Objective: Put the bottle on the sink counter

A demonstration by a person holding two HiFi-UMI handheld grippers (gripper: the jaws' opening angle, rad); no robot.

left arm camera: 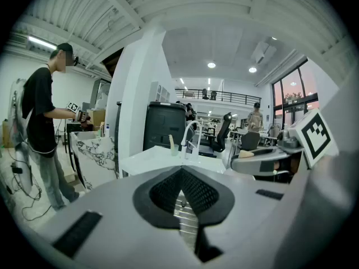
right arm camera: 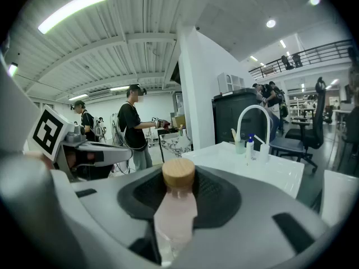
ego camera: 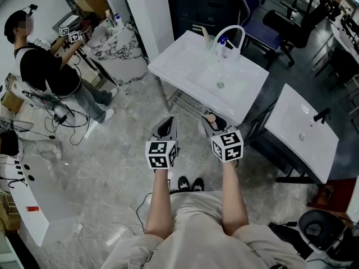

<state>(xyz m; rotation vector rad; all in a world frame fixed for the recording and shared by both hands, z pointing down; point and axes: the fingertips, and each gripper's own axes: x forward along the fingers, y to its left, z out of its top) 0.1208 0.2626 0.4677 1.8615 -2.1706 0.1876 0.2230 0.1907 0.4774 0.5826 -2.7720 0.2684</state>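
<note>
Bottle [right arm camera: 175, 206], pink with a wooden cap, is gripped in the right tongs [ego camera: 215, 124], held in the air just short of the white sink tabletop [ego camera: 185, 66]. The left tongs [left arm camera: 182, 174] are closed together, with nothing gripped.

The bottle [right arm camera: 175, 212] is pale pink, its cap tan wood. The sink counter [ego camera: 185, 72] is white. The left gripper [ego camera: 166, 122] and right gripper [ego camera: 211, 120] carry black-and-white square markers. Far left, a marbled counter [ego camera: 115, 43] shows black veins on white. The floor [ego camera: 112, 156] is mottled grey.
</note>
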